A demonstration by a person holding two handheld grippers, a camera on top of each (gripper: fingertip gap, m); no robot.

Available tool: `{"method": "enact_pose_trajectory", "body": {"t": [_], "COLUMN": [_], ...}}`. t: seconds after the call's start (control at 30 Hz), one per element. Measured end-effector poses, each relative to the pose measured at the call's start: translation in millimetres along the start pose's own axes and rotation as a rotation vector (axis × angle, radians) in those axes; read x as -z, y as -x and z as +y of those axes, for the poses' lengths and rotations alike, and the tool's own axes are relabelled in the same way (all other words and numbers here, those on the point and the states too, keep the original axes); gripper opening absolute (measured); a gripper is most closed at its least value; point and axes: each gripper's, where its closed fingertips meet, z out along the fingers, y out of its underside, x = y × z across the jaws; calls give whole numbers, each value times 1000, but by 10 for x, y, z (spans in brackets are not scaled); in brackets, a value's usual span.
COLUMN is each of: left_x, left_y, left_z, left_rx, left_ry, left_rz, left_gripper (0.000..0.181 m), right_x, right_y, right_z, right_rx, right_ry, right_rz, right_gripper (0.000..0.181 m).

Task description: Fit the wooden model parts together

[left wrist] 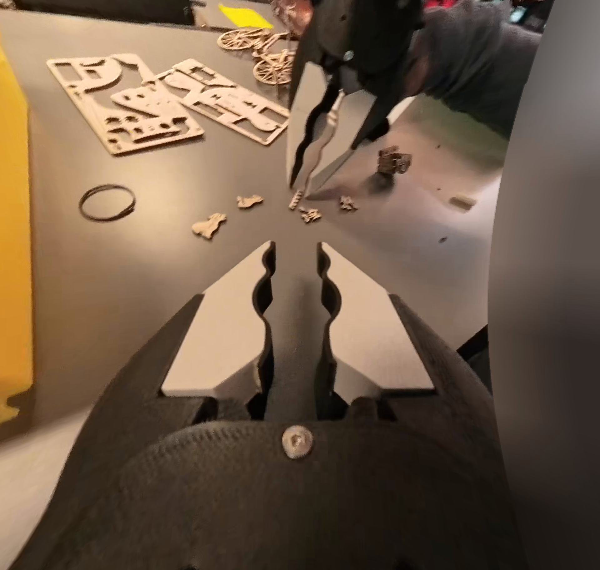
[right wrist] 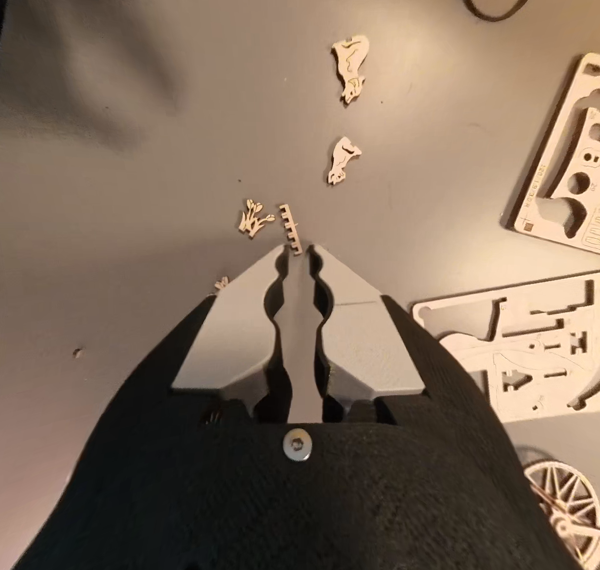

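A small comb-like wooden fence piece lies flat on the grey table. My right gripper is tipped down at the table, its jaws a narrow gap apart, with the piece's near end between the tips. It also shows in the left wrist view, above the fence piece. My left gripper is open and empty, a little short of the pieces. A flower piece lies beside the fence. Two animal pieces lie further out.
Two punched wooden sheets lie at the back left, with a wheeled wooden model behind. A black rubber band, a small dark assembled model and a yellow object at the left edge are nearby. There is about 12 centimetres between the tips of the two grippers.
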Motion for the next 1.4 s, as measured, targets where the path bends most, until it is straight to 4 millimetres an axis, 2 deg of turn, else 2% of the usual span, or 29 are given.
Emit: {"method": "enact_pose_trajectory", "body": {"t": [0.03, 0.17, 0.33, 0.43, 0.57, 0.67, 0.77, 0.8, 0.87, 0.93, 1.0, 1.07, 1.17, 1.23, 1.33, 1.4], "left_x": [-34, -219, -505, -584, -647, -681, -684, -686, -693, -712, -735, -780, -869, -920, -1015, -1050], "left_y": [-52, -214, -209, -282, -408, -441, -500, -480, -484, -494, -467, -437, -404, -366, -229, -156], "left_z": [-25, -122, -103, -142, -143, -123, -98, -103, -100, -59, -35, -28, -88, -161, -167, -186], "left_rx": [-30, -288, -873, -1102, -1179, -1193, -1216, -1202, -1130, -1007, -876, -742, -582, -503, -341, -295], "left_ry": [-5, -35, 0, -36, -59, -47, -34, -17, 4, 45, 72, 81, 47, 7, 25, 25], "left_rz": [26, 66, -81, -145, -135, -135, -113, -134, -133, -102, -102, -97, -95, -117, -164, -201], "left_gripper": [24, 29, 42, 37, 17, 14, 1, 1, 1, 1, 1, 1, 1, 1, 1, 1], "right_x": [-12, 20, 289, 410, 473, 487, 488, 488, 560, 761, 1062, 1455, 1983, 2272, 2482, 2530], "right_y": [12, 98, 361, 490, 593, 654, 686, 666, 636, 636, 508, 314, 90, 82, 178, 181], "right_z": [-1, -39, -199, -223, -220, -215, -211, -218, -246, -205, -44, 278, 1055, 1549, 2083, 2271], "right_rx": [6, -30, -135, -142, -131, -125, -125, -135, -175, -195, -212, -247, -352, -426, -454, -453], "right_ry": [5, -29, -166, -179, -177, -179, -193, -211, -290, -415, -574, -737, -888, -995, -1049, -1014], "right_rz": [-7, -97, -366, -458, -505, -529, -529, -505, -440, -332, -83, 247, 750, 1035, 1336, 1447], "right_gripper": [4, 2, 2, 1, 1, 1, 1, 2, 17, 26, 31, 31, 31, 32, 31, 29]}}
